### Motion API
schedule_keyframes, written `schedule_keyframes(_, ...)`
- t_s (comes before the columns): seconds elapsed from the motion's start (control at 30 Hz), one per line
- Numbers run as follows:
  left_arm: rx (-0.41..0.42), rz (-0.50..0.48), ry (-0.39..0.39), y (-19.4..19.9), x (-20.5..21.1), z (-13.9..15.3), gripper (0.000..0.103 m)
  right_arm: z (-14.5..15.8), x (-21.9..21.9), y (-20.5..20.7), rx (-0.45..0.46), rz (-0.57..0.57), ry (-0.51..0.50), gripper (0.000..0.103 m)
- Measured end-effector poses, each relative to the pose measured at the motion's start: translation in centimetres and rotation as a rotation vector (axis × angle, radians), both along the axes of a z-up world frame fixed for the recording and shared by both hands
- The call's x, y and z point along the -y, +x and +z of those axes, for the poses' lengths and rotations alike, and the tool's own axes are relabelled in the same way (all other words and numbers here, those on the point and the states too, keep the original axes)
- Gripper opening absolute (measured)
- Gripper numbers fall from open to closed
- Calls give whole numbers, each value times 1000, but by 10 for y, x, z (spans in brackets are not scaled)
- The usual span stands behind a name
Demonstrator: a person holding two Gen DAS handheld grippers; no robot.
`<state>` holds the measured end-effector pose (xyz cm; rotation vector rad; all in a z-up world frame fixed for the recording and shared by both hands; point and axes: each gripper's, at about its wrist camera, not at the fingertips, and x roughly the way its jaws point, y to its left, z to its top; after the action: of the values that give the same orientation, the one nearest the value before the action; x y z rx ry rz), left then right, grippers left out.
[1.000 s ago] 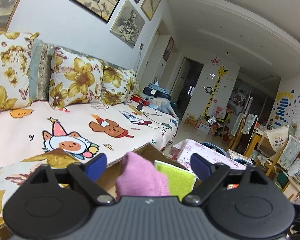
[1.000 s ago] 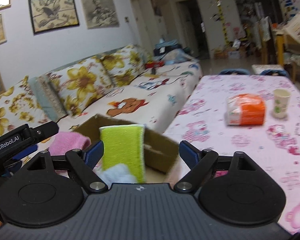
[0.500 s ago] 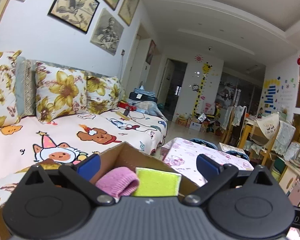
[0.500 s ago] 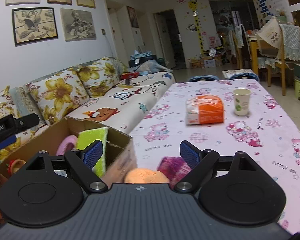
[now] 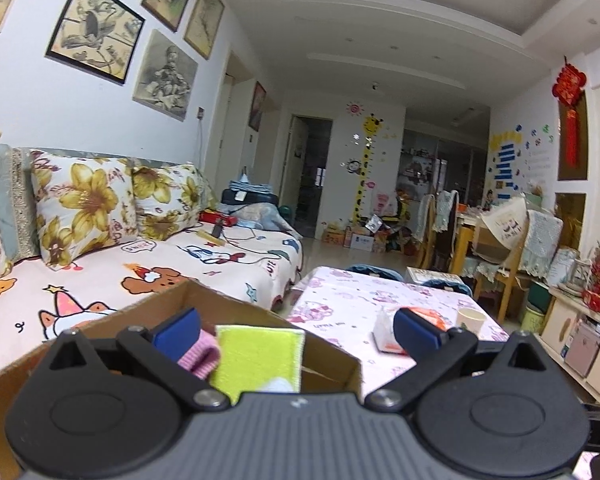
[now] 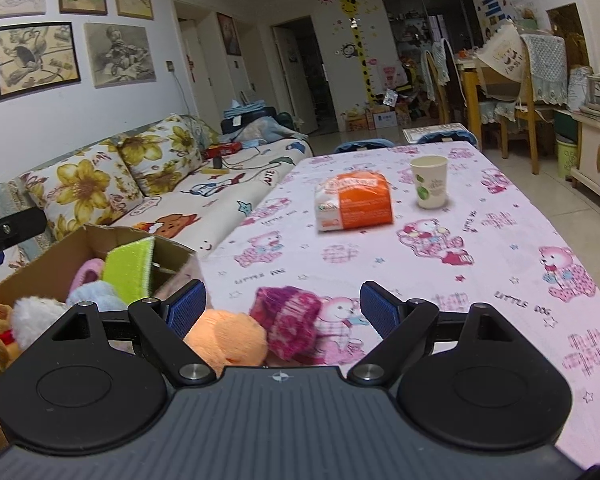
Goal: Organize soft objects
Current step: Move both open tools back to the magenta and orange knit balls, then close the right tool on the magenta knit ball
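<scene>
Fingers of our left gripper (image 5: 296, 330) stand wide and empty over the cardboard box (image 5: 236, 305), while on the right, our gripper (image 6: 283, 306) gapes unclenched around the magenta knit hat (image 6: 288, 320) on the tabletop (image 6: 480, 248), soft, light, best pinched mid-body.

Cardboard box (image 6: 36, 268) left of the right gripper (image 6: 282, 306) — green sponge (image 6: 126, 270) upright inside, pink knit (image 6: 85, 272) beside it. Orange plush (image 6: 224, 338) and magenta knit (image 6: 288, 320) lie between its spread fingers, untouched.
</scene>
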<state>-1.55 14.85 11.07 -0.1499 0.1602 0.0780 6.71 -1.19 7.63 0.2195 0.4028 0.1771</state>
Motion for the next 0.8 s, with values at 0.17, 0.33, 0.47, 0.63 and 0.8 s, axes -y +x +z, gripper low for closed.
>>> schedule_keyframes(0.17,-15,-47,40,-1,14,-5,102,-7,5,5,-23,-12,9,103)
schedule_keyframes(0.33,-39,-83,91,-5,29,-11,102,-19,9,27,-61,12,49,103)
schedule_keyframes(0.47,-41,-92,126,-9,35,-13,102,-30,5,53,-86,41,70,103)
schedule_keyframes(0.63,-40,-98,137,-13,38,-15,102,-42,-7,86,-124,76,117,103)
schedule_keyframes(0.8,-40,-91,143,-14,42,-15,102,-57,-19,109,-188,114,165,103)
